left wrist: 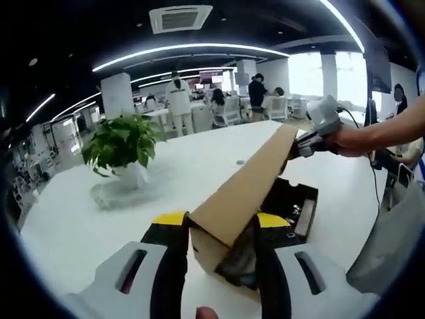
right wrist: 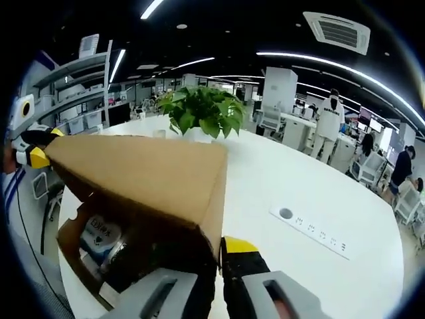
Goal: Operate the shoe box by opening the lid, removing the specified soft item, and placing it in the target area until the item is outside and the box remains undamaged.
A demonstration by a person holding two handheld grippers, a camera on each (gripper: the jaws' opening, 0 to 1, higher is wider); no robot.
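Shoe box lid [left wrist: 242, 183] raised, opposite ends pinched between both grippers' closed fingers [left wrist: 169, 229].

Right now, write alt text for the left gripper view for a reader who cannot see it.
The left tongs clamp one end of a raised brown cardboard lid, while the right tongs, held in a person's hand, grip its far end. Beneath it, the open shoe box with dark contents sits on a white table beside a potted plant.

Bright ceiling strip lights [left wrist: 192, 50] and window glare light both views evenly; fisheye bending, distant figures soft.
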